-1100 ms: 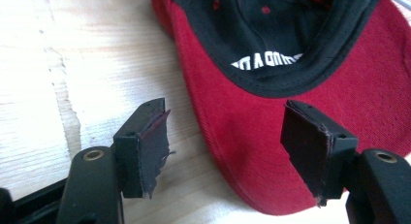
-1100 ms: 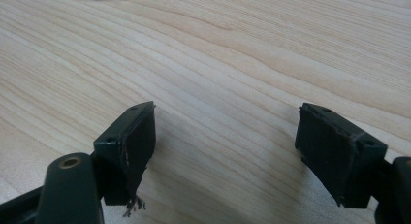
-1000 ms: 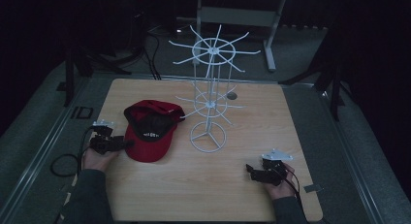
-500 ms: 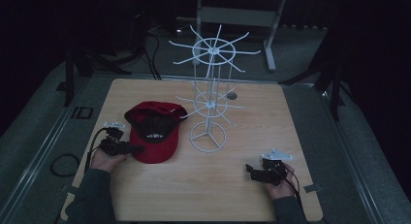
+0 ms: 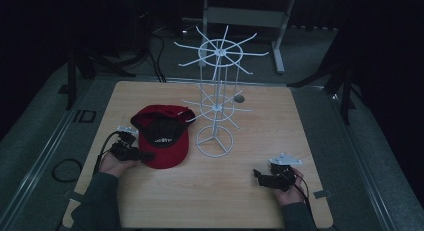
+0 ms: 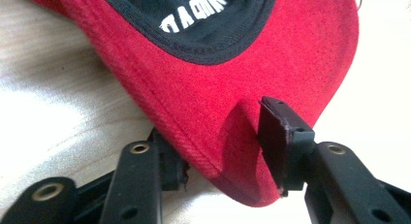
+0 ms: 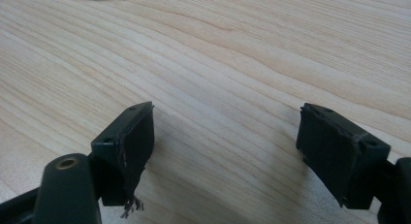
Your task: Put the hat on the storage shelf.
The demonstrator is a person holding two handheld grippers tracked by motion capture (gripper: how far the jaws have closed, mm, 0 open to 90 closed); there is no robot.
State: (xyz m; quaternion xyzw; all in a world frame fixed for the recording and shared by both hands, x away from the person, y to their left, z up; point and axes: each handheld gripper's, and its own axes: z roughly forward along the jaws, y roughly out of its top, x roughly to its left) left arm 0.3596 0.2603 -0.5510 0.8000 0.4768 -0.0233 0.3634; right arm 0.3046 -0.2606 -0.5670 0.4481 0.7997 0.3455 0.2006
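Jaws of the left gripper (image 6: 220, 146) sit partway apart w/ the brim of the red fabric baseball cap (image 5: 163, 136) between them: one jaw under the brim edge, the other on top, not clamped tight as far as I can see. Cap lies on the light wooden desk (image 5: 240, 201), just beside the white wire carousel rack (image 5: 216, 91). Right gripper (image 7: 225, 151) is well apart near the desk's front-right, jaws spread wide, holding nothing, over bare wood.
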